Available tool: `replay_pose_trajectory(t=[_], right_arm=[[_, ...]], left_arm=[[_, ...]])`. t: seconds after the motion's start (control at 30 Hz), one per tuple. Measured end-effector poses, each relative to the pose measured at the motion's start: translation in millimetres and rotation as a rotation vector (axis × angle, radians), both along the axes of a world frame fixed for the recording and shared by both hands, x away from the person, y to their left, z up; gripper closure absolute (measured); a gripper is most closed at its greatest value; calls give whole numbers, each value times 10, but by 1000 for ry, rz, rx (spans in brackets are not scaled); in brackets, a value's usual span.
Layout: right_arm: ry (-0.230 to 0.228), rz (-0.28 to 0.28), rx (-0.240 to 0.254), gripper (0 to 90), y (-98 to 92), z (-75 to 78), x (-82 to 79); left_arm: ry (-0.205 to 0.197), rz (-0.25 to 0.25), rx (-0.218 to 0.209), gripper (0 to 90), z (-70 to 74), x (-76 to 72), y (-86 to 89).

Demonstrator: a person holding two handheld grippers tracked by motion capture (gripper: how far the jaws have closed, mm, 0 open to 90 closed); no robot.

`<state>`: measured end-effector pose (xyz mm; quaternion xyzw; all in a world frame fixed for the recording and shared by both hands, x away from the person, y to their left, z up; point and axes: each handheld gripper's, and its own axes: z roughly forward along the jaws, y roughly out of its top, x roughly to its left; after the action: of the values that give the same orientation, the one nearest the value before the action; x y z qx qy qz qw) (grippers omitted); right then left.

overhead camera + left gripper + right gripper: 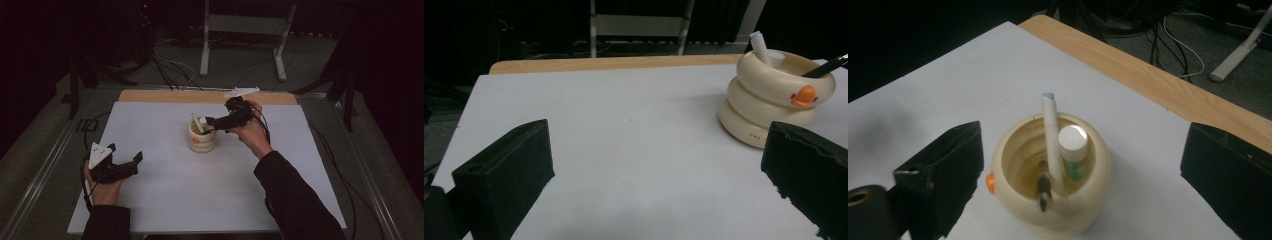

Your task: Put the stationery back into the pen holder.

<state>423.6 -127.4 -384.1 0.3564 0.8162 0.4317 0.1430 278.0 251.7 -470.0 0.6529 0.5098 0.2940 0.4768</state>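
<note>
Right gripper (212, 121) jaws apart, above the cream holder (1050, 175). Left gripper (125, 156) jaws apart, at holder's 8 o'clock.

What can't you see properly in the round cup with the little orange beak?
- Bottom ends of the white pen and glue stick, right gripper view: hidden inside the cream holder.
- Dark pen, right gripper view: blurred.
- Small red print on the holder's base, left gripper view: too small to read.
</note>
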Motion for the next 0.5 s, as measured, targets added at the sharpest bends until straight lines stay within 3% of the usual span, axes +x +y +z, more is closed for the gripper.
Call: replay_pose_trajectory(t=[0.5], right_arm=[[-56, -41, -4, 0, -256, -29, -154]], left_arm=[[-12, 6, 43, 7, 41, -15, -1]])
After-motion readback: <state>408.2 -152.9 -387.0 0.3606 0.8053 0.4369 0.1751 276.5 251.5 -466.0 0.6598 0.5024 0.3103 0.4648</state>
